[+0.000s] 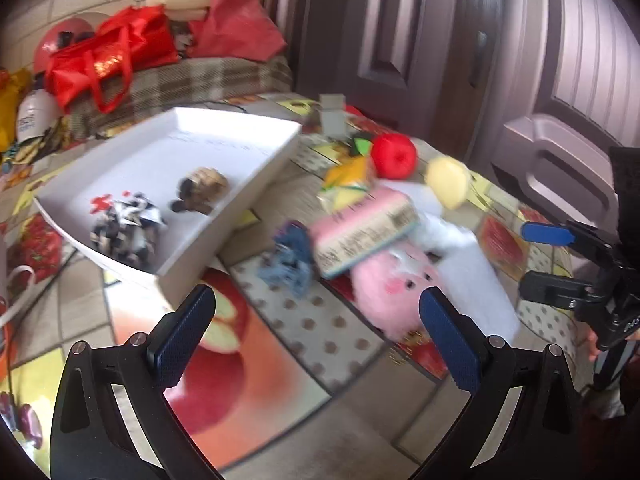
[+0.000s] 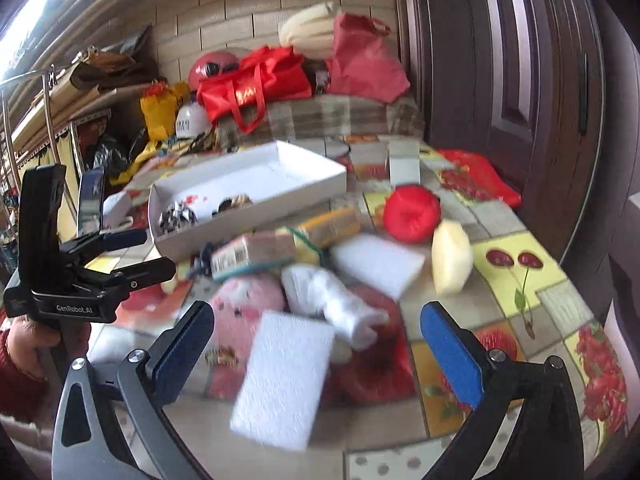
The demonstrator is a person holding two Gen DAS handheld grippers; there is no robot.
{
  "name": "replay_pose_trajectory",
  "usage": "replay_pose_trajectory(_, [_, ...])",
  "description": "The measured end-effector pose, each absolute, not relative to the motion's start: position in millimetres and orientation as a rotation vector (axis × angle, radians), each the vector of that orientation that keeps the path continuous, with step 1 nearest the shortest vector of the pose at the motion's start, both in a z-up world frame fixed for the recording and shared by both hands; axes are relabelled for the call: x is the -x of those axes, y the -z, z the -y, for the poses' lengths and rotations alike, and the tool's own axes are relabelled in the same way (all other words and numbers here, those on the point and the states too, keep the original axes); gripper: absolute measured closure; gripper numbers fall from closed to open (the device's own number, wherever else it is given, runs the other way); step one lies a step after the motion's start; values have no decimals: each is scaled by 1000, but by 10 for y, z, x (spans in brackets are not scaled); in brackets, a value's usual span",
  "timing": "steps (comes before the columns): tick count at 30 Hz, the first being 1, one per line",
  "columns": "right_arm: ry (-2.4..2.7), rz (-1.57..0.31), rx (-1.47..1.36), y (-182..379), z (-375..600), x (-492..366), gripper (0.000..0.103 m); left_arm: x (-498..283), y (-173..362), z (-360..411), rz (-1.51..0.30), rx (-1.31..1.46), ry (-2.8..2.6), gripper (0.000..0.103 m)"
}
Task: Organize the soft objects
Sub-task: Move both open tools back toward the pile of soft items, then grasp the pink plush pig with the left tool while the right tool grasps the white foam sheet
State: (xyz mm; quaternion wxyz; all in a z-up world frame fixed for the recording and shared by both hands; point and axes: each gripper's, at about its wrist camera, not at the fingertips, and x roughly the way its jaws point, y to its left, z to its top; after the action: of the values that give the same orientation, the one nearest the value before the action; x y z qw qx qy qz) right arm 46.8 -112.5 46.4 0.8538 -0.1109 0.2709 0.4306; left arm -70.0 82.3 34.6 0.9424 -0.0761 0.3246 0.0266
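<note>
A white tray on the table holds a black-and-white soft item and a brown one. Beside it lies a pile: a pink plush, a pink-and-tan sponge, a blue scrunchie, a red ball, a yellow sponge. My left gripper is open and empty, near the pink plush. My right gripper is open and empty above a white foam block. The pink plush, white sock and red ball also show there.
The table has a fruit-print cloth. Red bags and a helmet sit on a plaid surface behind. A dark door stands at right. A small white box stands past the tray.
</note>
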Motion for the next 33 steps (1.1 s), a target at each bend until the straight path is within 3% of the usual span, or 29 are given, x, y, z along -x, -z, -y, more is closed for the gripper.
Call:
replay_pose_trajectory(5, [-973, -826, 229, -139, 1061, -538, 3, 570, -280, -548, -736, 124, -11, 0])
replay_pose_trajectory(10, [-987, -809, 329, -34, 836, -391, 16, 444, -222, -585, -773, 170, -22, 3])
replay_pose_trajectory(11, [-975, -807, 354, -9, 789, -395, 28, 443, -210, -600, -776, 176, -21, 3])
replay_pose_trajectory(13, [-951, -791, 374, 12, 748, -439, 39, 436, -207, -589, -776, 176, -16, 3])
replay_pose_trajectory(14, [-950, -789, 370, 4, 760, -474, 50, 441, -209, -590, -775, 173, -15, 3])
replay_pose_trajectory(22, [-906, -699, 124, -353, 1368, -781, 50, 231, -210, -421, -784, 163, -4, 6])
replay_pose_trajectory(25, [-860, -688, 55, -409, 1482, -925, 50, 80, -145, -339, -836, 131, -14, 27])
replay_pose_trajectory(26, [-859, -691, 35, -414, 1506, -950, 50, 49, -112, -333, -857, 129, -8, 47])
replay_pose_trajectory(33, [-874, -618, -9, -523, 1534, -867, 50, 352, -272, -229, -732, 64, 53, 49])
